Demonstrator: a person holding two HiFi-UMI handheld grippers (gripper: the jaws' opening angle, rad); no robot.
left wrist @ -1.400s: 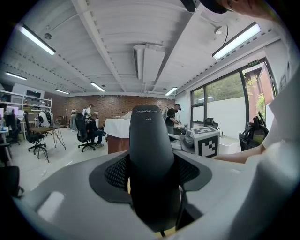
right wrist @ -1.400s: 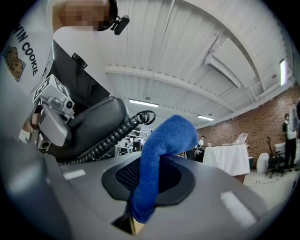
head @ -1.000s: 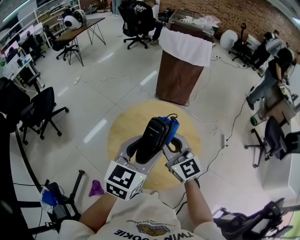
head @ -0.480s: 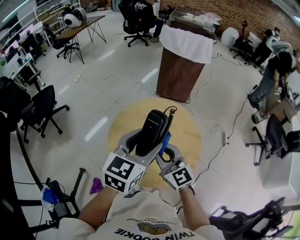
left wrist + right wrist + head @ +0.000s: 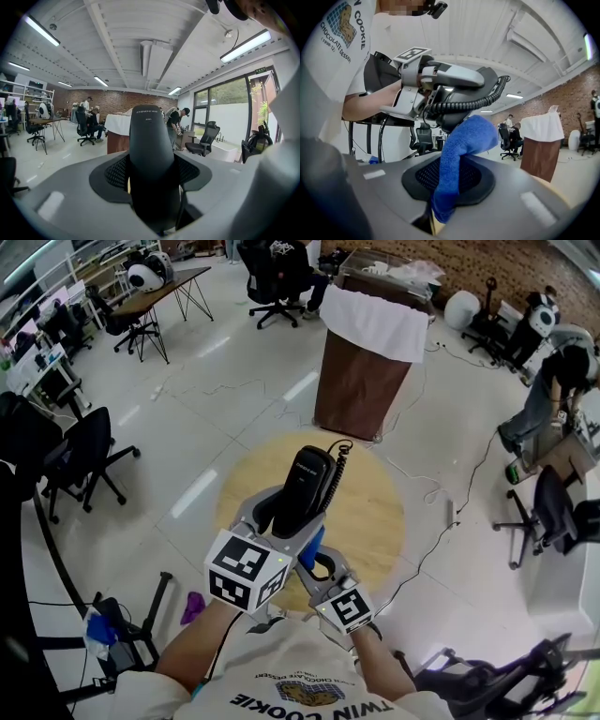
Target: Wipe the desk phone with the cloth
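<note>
Above a round wooden table (image 5: 375,512), with a brown bin lined in white (image 5: 366,371) standing on the floor beyond it, a person holds a black desk phone handset (image 5: 305,488) in the air. The left gripper (image 5: 281,521) has its jaws clamped on the handset's lower half, so its top tilts away from the person. Just below, the right gripper (image 5: 319,563) pinches a folded blue cloth (image 5: 461,150). The cloth's free end rises to the handset's underside beside the coiled cord (image 5: 473,101).
</note>
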